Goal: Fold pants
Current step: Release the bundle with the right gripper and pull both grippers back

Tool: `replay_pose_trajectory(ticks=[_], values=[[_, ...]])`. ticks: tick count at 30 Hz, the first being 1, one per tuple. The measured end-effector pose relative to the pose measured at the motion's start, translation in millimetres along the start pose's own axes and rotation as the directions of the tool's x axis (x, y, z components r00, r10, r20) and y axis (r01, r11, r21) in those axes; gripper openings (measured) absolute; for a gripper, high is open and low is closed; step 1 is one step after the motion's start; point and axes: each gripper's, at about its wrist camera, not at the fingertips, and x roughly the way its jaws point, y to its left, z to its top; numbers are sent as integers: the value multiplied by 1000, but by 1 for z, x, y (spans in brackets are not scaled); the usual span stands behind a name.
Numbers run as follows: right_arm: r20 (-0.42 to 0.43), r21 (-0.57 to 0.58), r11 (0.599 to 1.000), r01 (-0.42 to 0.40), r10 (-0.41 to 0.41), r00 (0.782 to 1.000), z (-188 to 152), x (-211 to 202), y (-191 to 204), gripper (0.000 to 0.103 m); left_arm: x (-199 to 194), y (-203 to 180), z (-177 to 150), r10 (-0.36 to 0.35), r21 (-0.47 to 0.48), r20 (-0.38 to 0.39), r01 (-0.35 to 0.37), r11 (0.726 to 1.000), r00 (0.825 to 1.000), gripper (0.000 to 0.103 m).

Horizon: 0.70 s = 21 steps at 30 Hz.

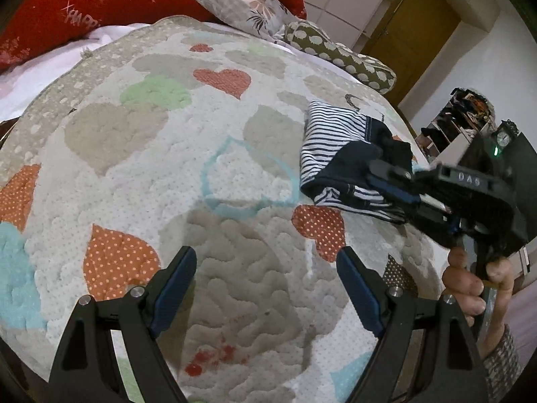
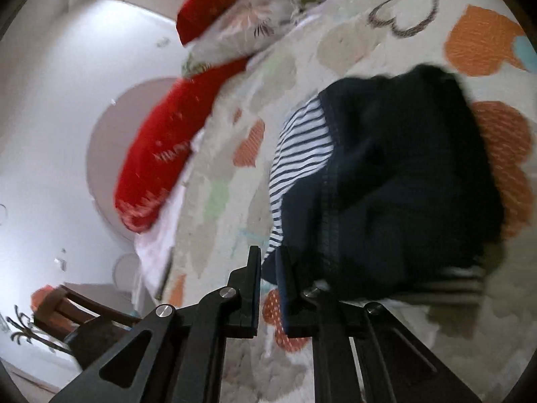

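The pants, navy with a navy-and-white striped part, lie in a folded bundle on the right side of the heart-patterned quilt. In the right wrist view the pants fill the middle right, blurred. My right gripper is shut, with a navy edge of the pants pinched between its tips. In the left wrist view the right gripper reaches the bundle's near right side, and a hand holds it. My left gripper stands open and empty over the quilt, short of the pants and to their left.
Red pillows, a floral pillow and a dotted olive cushion lie along the far end of the bed. A brown door and cluttered shelves stand past the bed's right edge. A wooden chair stands beside the bed.
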Motion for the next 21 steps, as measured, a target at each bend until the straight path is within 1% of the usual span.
replay_pose_trajectory(ticks=[3,4,5,6,7,8,11,12,13,14,15,18,20,21], values=[[56,124,992,7,-14,998,1,-13,-39,11,-3,-3,-2,2,11,2,-2,1000,1000,85],[73,179,983,-31,18,997,2,-17,-54,7,-5,-4,-2,5,19,7,-5,1000,1000,85],[100,243,967,-80,57,993,1,-23,-69,6,-9,-7,-3,17,34,19,-17,999,1000,85],[125,277,955,-108,76,989,-1,-28,-75,6,-12,-9,-3,23,42,26,-24,999,999,85],[154,300,945,-130,87,984,-3,-34,-78,6,-14,-11,-4,30,49,34,-32,998,999,85],[178,304,944,-131,79,981,-6,-42,-78,9,-17,-13,-4,33,55,39,-35,998,999,85],[213,278,954,-114,55,975,-16,-60,-71,10,-22,-21,-7,32,74,45,-35,997,998,85],[222,276,956,-101,39,974,-22,-65,-68,10,-24,-26,-9,38,90,53,-42,995,998,85],[228,276,958,-80,15,974,-24,-71,-69,18,-26,-29,-11,43,103,61,-49,993,997,85],[237,275,960,-41,-26,971,-29,-76,-66,30,-30,-35,-12,53,122,76,-62,991,996,85],[251,268,963,-7,-62,966,-35,-84,-63,33,-35,-41,-14,67,142,100,-80,987,993,85],[286,225,973,59,-123,950,-55,-116,-54,33,-55,-58,-18,105,185,189,-141,973,976,85],[306,168,976,141,-187,933,-74,-128,-35,33,-66,-67,-19,122,197,245,-172,965,962,86],[314,139,973,182,-217,924,-81,-131,-27,34,-75,-73,-20,134,198,291,-197,960,947,91]])
